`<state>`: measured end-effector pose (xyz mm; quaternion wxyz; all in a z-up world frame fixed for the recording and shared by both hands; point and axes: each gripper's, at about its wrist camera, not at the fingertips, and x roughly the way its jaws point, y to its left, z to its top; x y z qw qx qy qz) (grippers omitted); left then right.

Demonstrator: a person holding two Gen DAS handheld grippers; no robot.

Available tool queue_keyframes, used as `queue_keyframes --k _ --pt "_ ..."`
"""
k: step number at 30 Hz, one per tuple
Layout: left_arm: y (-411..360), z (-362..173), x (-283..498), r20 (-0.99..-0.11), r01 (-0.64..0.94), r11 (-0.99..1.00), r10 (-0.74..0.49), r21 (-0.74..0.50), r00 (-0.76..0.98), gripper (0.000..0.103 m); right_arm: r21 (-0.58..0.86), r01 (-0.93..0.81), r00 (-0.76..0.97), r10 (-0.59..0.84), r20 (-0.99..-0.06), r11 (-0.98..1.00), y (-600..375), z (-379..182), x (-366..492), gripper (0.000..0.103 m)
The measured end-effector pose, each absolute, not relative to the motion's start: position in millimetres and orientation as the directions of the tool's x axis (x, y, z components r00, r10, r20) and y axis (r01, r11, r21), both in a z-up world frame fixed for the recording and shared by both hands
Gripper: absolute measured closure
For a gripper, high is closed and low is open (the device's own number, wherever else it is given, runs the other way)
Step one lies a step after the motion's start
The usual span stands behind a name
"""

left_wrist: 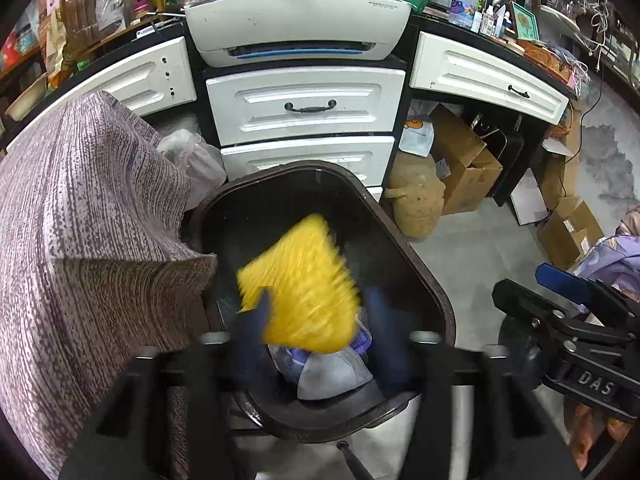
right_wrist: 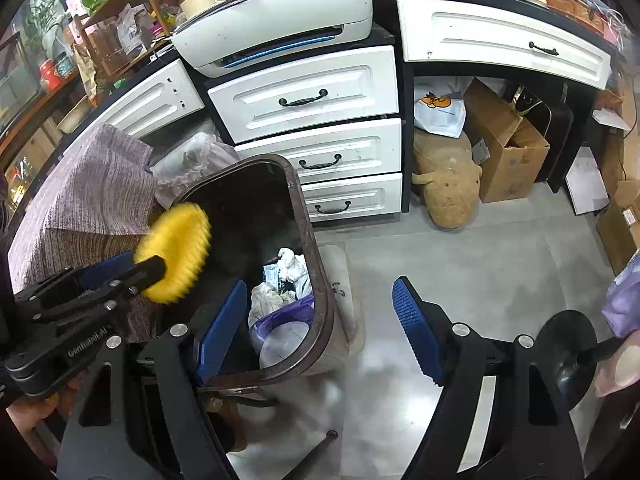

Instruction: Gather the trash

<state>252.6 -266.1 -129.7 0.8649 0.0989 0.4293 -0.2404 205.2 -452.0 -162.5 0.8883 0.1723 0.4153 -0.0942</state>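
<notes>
The left gripper (left_wrist: 316, 312), jaws apart, releases the yellow pad (left_wrist: 298, 284) directly above the bin (left_wrist: 420, 264). The right gripper (right_wrist: 320, 328) stands open and empty beside the bin, farther from the pad.

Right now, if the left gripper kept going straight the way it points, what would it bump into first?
Most likely the blurred yellow piece between the left gripper's open fingers, above the dark bin. Past that, the trash inside; depth is hard to judge.
</notes>
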Motion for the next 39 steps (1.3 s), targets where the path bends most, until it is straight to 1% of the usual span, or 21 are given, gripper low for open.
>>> queue_keyframes --k 1,3,4,5,9,14,17,20,22,24,26,28,31,33,34,36,39 --pt "-265 -128 251 -0.781 0.5 0.865 -0.341 -0.042 0.523 0.028 0.226 0.309 0.639 -0.025 -0.769 0.924 -452 -161 204 0.028" --pt "-264 -126 248 -0.774 0.504 0.862 -0.356 -0.055 0.524 0.022 0.222 0.309 0.64 -0.03 -0.767 0.925 -452 -159 201 0.027" --pt "-265 -124 247 -0.772 0.508 0.859 -0.362 -0.059 0.522 0.02 0.22 0.309 0.64 -0.032 -0.767 0.925 -451 -159 200 0.026" --pt "-264 -123 245 -0.771 0.512 0.857 -0.368 -0.063 0.52 0.019 0.217 0.313 0.641 -0.037 -0.766 0.925 -452 -158 199 0.021" --pt "-261 -112 234 -0.761 0.526 0.848 -0.384 -0.067 0.523 0.013 0.214 0.323 0.649 -0.052 -0.759 0.922 -454 -153 194 0.02" --pt "-254 -96 216 -0.738 0.548 0.833 -0.418 -0.079 0.53 0.012 0.205 0.356 0.674 -0.098 -0.732 0.912 -457 -137 185 0.019" --pt "-249 -83 201 -0.712 0.56 0.825 -0.439 -0.078 0.548 0.007 0.187 0.39 0.702 -0.159 -0.694 0.902 -455 -119 174 0.018" --pt "-243 -67 183 -0.676 0.573 0.816 -0.464 -0.076 0.572 0.006 0.161 0.406 0.732 -0.215 -0.647 0.899 -449 -97 162 0.011" --pt "-234 -54 167 -0.645 0.576 0.816 -0.464 -0.045 0.607 0.006 0.154 0.398 0.757 -0.229 -0.613 0.904 -442 -82 154 0.01" --pt "-220 -41 149 -0.596 0.563 0.826 -0.448 0.008 0.666 0.006 0.146 0.387 0.78 -0.239 -0.578 0.91 -431 -67 143 0.006" --pt "-202 -30 133 -0.55 0.532 0.845 -0.423 0.047 0.72 0.006 0.146 0.353 0.808 -0.223 -0.545 0.924 -415 -54 134 0.006" --pt "-184 -22 122 -0.522 0.51 0.858 -0.407 0.064 0.75 0.006 0.147 0.322 0.828 -0.202 -0.523 0.935 -397 -42 125 0.006" --pt "-151 -16 106 -0.494 0.39 0.913 -0.285 0.122 0.821 0.006 0.164 0.261 0.848 -0.144 -0.51 0.951 -371 -30 115 0.006" --pt "-127 -14 94 -0.444 0.255 0.954 -0.16 0.161 0.881 0.006 0.179 0.189 0.865 -0.077 -0.495 0.966 -346 -23 105 0.006" --pt "-117 -14 89 -0.427 0.212 0.962 -0.121 0.17 0.896 0.006 0.177 0.164 0.869 -0.057 -0.492 0.97 -336 -22 102 0.006" --pt "-98 -13 78 -0.417 0.174 0.972 -0.094 0.158 0.904 0.006 0.155 0.12 0.874 -0.03 -0.484 0.981 -310 -21 95 0.006" --pt "-72 -14 68 -0.441 0.137 0.985 -0.077 0.106 0.894 0.006 0.106 0.087 0.884 -0.028 -0.466 0.991 -277 -22 82 0.006"
